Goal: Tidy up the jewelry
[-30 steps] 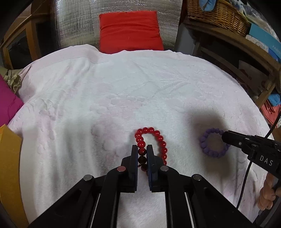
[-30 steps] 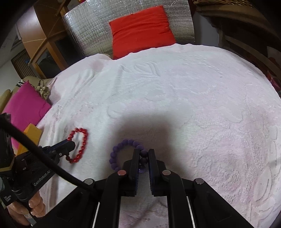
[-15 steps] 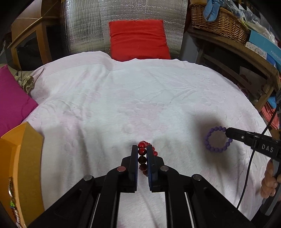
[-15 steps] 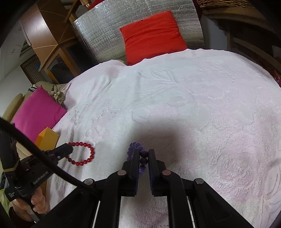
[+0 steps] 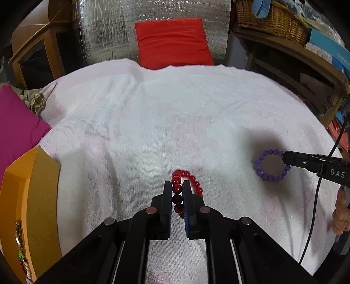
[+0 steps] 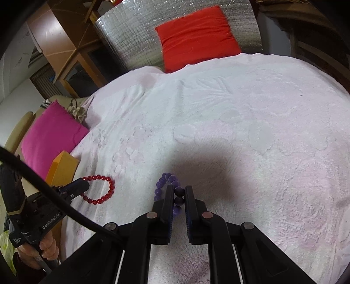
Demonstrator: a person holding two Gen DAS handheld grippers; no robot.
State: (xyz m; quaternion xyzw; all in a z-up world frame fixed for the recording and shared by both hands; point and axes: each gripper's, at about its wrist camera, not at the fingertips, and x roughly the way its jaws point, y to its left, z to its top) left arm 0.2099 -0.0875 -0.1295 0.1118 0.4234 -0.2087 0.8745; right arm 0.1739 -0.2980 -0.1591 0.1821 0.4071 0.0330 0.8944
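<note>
The left hand-held gripper (image 5: 177,189) is seen clamped narrowly on the red bead bracelet (image 5: 186,183), several beads being pinched between its two fingers while the rest of the loop hangs forward just above the white textured blanket (image 5: 153,113). The right hand-held gripper (image 6: 177,193) is likewise closed on the purple bead bracelet (image 6: 166,183), with a few beads caught between its fingers and the remaining beads looped to the left of them. In the left wrist view the purple loop is seen held out at the tip of the right hand-held gripper, well apart from the red one, and a dark shadow is cast on the blanket behind it. Part of a person's hand (image 5: 340,214) is visible at the right edge, and a black cable (image 5: 315,196) runs down beside it. In the right wrist view a person's fingers (image 6: 47,246) are wrapped around the handle of the left tool, and a thick black cable (image 6: 54,203) crosses the lower left corner, hiding part of the scene. An orange box (image 5: 30,196) stands at the left edge of the blanket, with strings of beads (image 5: 21,255) lying in its near end. A magenta cushion (image 6: 52,131) lies beyond the box. A red cushion (image 5: 172,41) is propped against a silver quilted backing (image 5: 105,32) at the far side. A wicker basket (image 5: 273,19) is set on a wooden shelf (image 5: 306,56) at the upper right
</note>
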